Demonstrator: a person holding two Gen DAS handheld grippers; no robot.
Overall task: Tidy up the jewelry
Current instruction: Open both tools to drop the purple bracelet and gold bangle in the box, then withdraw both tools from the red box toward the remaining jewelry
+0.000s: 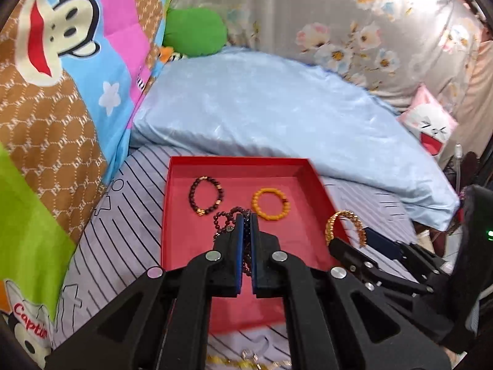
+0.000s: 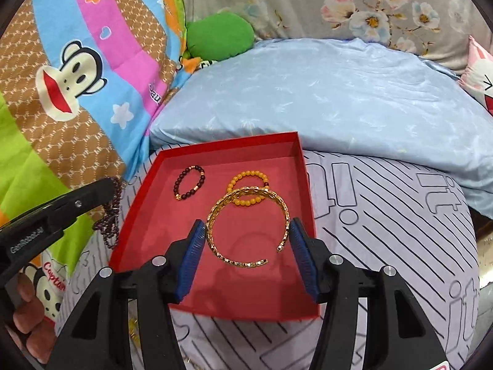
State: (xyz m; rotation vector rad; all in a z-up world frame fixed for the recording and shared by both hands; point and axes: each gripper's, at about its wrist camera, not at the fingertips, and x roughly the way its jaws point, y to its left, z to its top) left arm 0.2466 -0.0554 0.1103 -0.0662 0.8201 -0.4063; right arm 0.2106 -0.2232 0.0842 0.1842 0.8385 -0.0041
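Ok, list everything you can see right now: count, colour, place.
tray: one, red, on striped sheet
dark bead bracelet: one, maroon, in tray, far left
orange bead bracelet: one, in tray, far right
gold cuff bangle: one, held above tray
dark bead strand: one, maroon, hanging from left gripper
gold chain: one, on sheet, near edge
pillow: one, pale blue, behind tray
cartoon blanket: one, multicoloured, left
green cushion: one, behind pillow
left gripper: shut on strand
right gripper: gripping bangle
hand: holding left gripper

Red tray (image 2: 300, 182); yellow-orange bead bracelet (image 2: 249, 188) at its one o'clock, gold cuff bangle (image 2: 246, 228) centre; striped lilac sheet (image 2: 385, 215); pale-blue pillow (image 2: 323, 98).
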